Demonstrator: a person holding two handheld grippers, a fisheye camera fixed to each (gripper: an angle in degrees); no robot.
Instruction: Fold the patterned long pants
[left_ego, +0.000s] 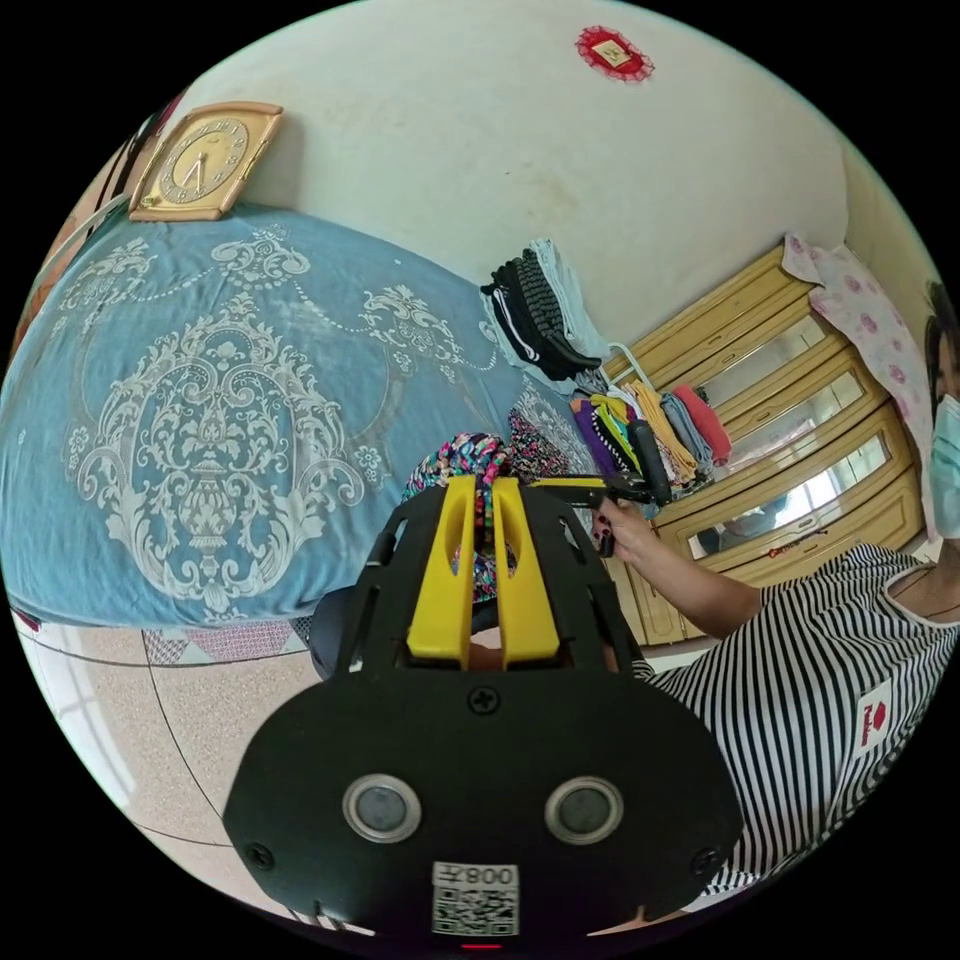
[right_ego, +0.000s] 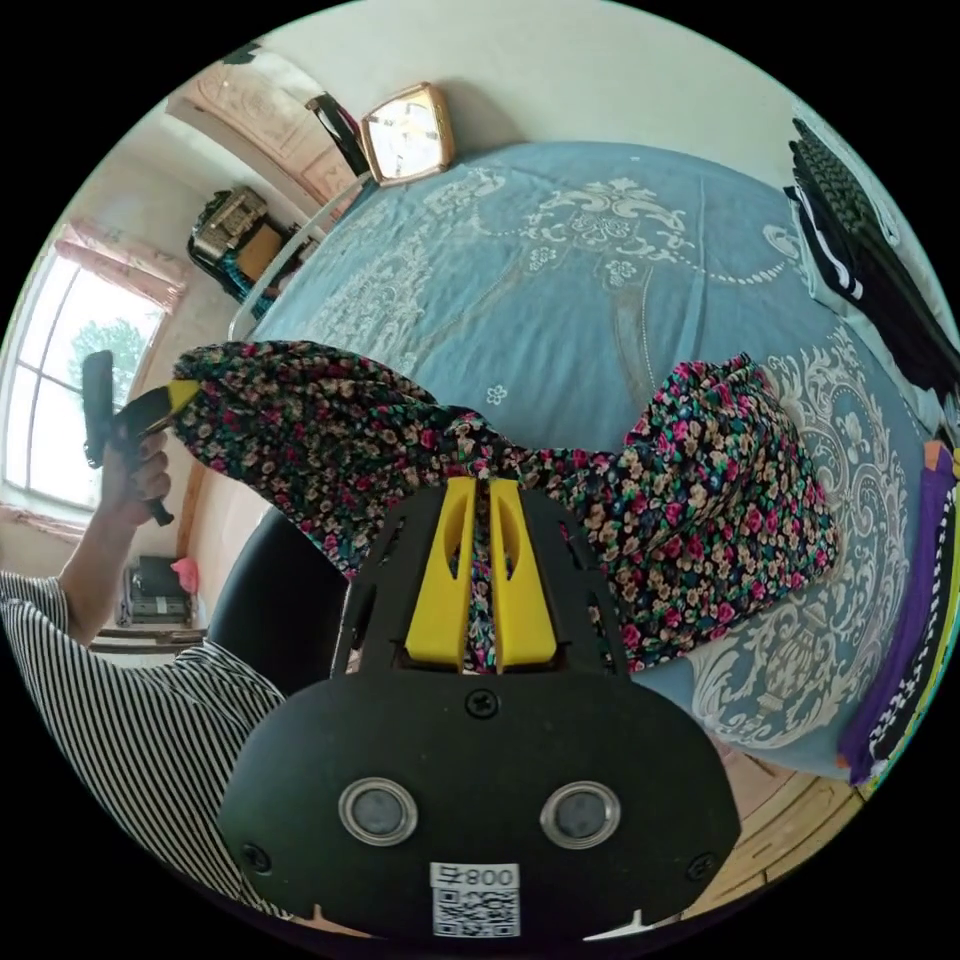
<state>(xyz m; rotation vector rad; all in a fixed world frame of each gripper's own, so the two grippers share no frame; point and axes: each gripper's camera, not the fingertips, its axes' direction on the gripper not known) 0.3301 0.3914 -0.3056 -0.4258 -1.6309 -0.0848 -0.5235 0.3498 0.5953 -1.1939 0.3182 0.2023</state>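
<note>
Both grippers — left gripper (left_ego: 485, 490) and right gripper (right_ego: 488, 490) — are pinching the pants (right_ego: 700, 500) closed; bunched fabric between them risks folding crooked.

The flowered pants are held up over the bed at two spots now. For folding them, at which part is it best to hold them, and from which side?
Judging by their pose, hold the pants at the stretched top edge, coming from the person's side of the bed. The right tongs and left tongs each pinch that edge already; the rest hangs bunched onto the bed, too loose for a clean grip.
</note>
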